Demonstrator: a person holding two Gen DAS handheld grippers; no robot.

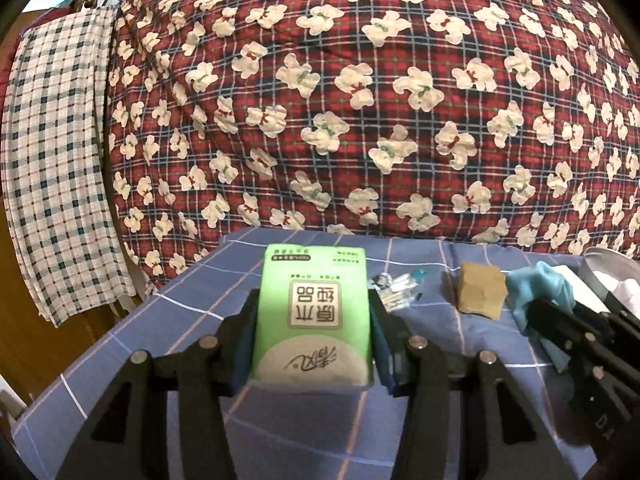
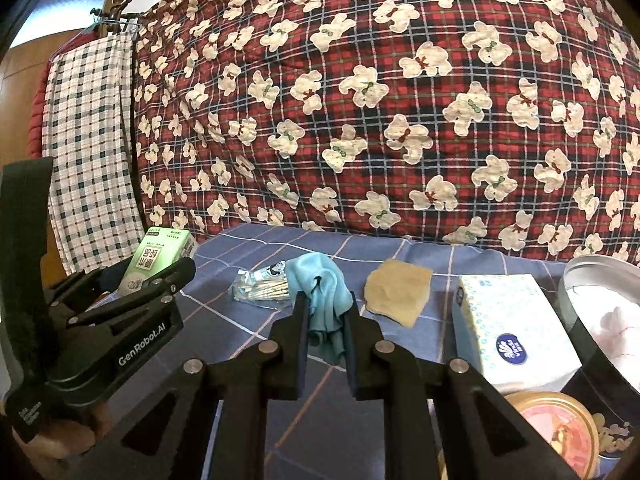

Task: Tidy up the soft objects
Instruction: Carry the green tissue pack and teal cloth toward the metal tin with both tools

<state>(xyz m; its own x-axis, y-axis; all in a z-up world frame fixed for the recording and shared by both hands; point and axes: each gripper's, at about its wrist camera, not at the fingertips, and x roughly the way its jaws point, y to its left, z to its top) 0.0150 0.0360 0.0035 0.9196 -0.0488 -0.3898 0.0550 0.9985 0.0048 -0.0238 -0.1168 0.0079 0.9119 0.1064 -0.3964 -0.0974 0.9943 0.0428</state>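
Two grippers hovered over the blue checked tablecloth [image 2: 248, 248], teddy-print quilt [image 2: 360, 100] behind at 12 o'clock. Left gripper [image 1: 314, 320] clamped the green tissue pack [image 1: 314, 312]; right gripper [image 2: 326, 320] pinched the teal cloth [image 2: 320, 288]. Sponge [image 2: 398, 292] sat at 1 o'clock.

the left hand-held gripper [image 1: 314, 316] clamps a green tissue pack [image 1: 314, 308] between its blue pads, label upside down, above the blue checked bench [image 1: 192, 304]. to its right lie a clear packet [image 1: 394, 286], a tan sponge [image 1: 482, 290] and a teal cloth [image 1: 538, 292], the cloth pinched by the right hand-held gripper [image 1: 560, 320]. beyond hangs a red plaid bear quilt [image 1: 360, 100].
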